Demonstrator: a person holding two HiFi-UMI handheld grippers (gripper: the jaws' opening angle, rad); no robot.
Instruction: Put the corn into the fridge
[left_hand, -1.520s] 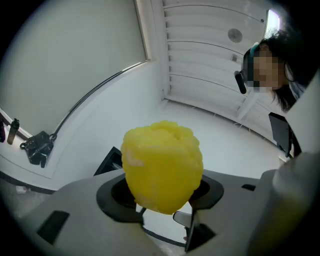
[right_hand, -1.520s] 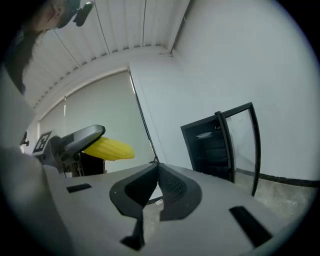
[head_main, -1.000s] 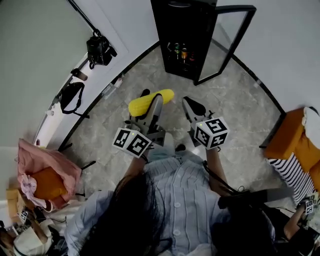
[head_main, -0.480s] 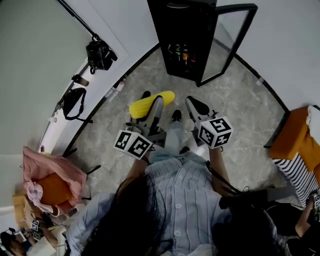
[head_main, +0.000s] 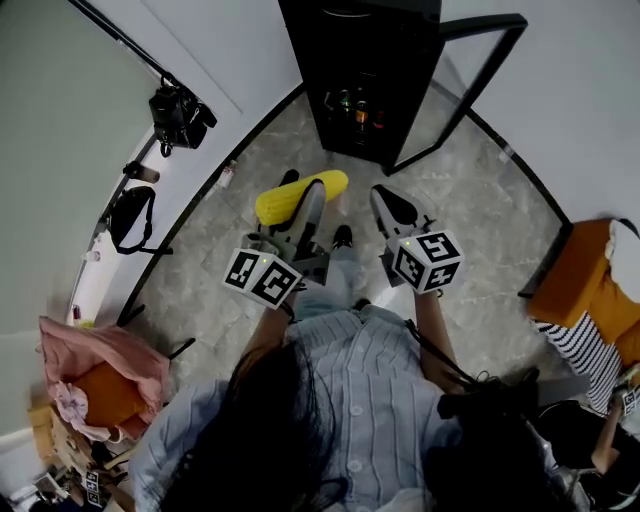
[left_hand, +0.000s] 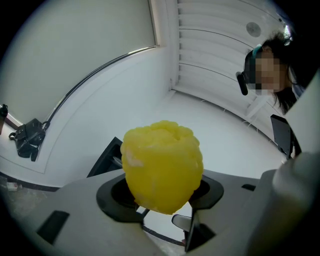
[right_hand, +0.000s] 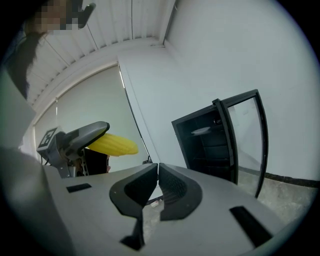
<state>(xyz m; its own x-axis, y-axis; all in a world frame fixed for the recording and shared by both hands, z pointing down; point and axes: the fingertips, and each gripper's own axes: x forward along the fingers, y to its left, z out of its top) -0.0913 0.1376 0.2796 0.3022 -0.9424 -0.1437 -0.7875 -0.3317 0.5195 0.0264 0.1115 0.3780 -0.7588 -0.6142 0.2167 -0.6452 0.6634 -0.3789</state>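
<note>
A yellow corn cob (head_main: 300, 196) lies crosswise in my left gripper (head_main: 305, 205), whose jaws are shut on it; in the left gripper view the corn (left_hand: 162, 166) fills the middle between the pads. The right gripper (head_main: 393, 208) is beside it, jaws together and holding nothing, seen closed in the right gripper view (right_hand: 157, 172). The black fridge (head_main: 362, 75) stands ahead with its glass door (head_main: 462, 90) swung open to the right. The right gripper view also shows the corn (right_hand: 114, 144) at left and the open fridge (right_hand: 210, 145) at right.
Bottles (head_main: 355, 105) sit on a low shelf inside the fridge. A camera (head_main: 178, 112) on a stand and a black bag (head_main: 128, 216) are by the left wall. An orange seat (head_main: 580, 285) is at right, pink cloth (head_main: 95, 365) at lower left.
Both grippers and the corn have come closer to the open fridge, which now sits larger and nearer in the head view. The grip on the corn is unchanged.
</note>
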